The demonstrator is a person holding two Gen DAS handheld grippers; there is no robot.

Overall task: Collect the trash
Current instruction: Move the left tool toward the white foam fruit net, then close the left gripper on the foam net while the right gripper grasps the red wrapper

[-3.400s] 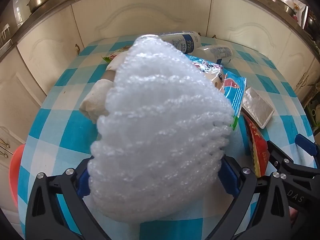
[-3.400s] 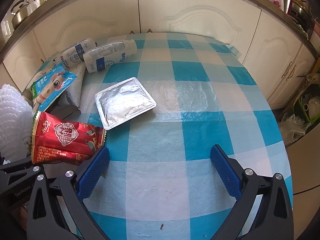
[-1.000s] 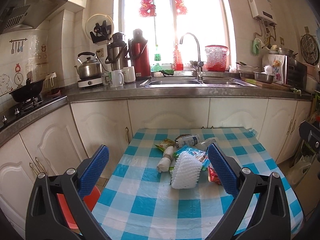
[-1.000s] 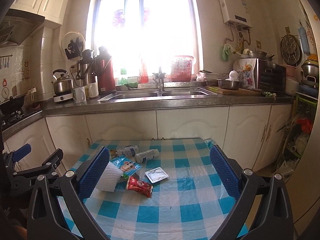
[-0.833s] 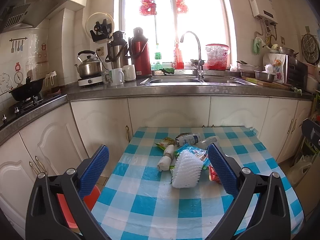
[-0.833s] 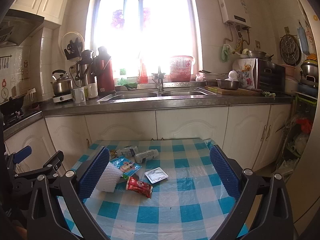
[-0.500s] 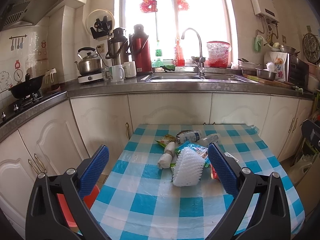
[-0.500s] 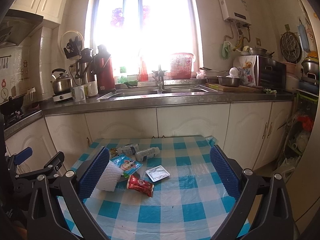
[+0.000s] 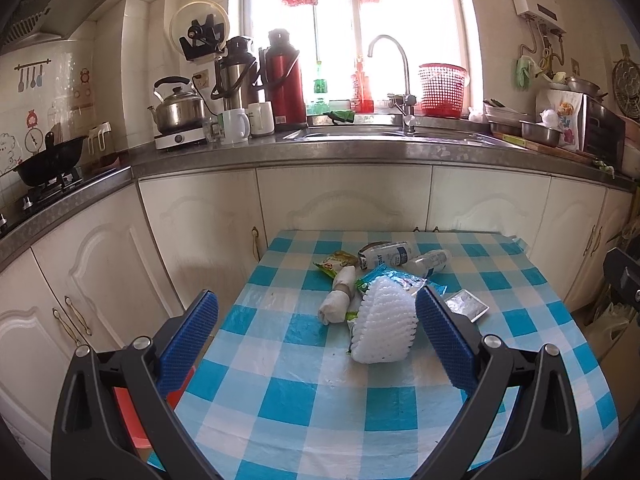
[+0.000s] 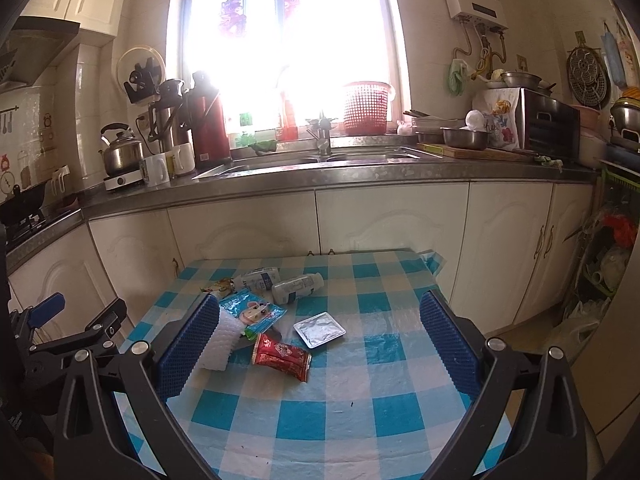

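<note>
The left gripper (image 9: 316, 322) hangs empty with its jaws spread wide, held back from and above the near edge of the tabletop (image 9: 304, 392). The right gripper (image 10: 320, 328) is likewise wide and empty, at much the same standoff.

The trash lies ahead of both, clustered on the left-centre of the checked cloth. Nearest the left gripper is the white foam fruit net (image 9: 382, 326), its long axis running away from the camera and tilted a little rightward; it rests partly on a blue snack bag (image 10: 254, 312). Just left of the net lies a rolled white paper wad (image 9: 339, 300). The red wrapper (image 10: 282, 356) and the foil tray (image 10: 319, 329) sit nearer the right gripper, close together, the wrapper's length slanting across its line of reach. Two plastic bottles (image 10: 296, 286) lie on their sides farther back, beside a green packet (image 9: 335, 261).

A red container (image 9: 128, 416), probably a bin, shows below the tabletop's left edge, mostly hidden; its contents cannot be told. The left hand looks better placed for the net.
</note>
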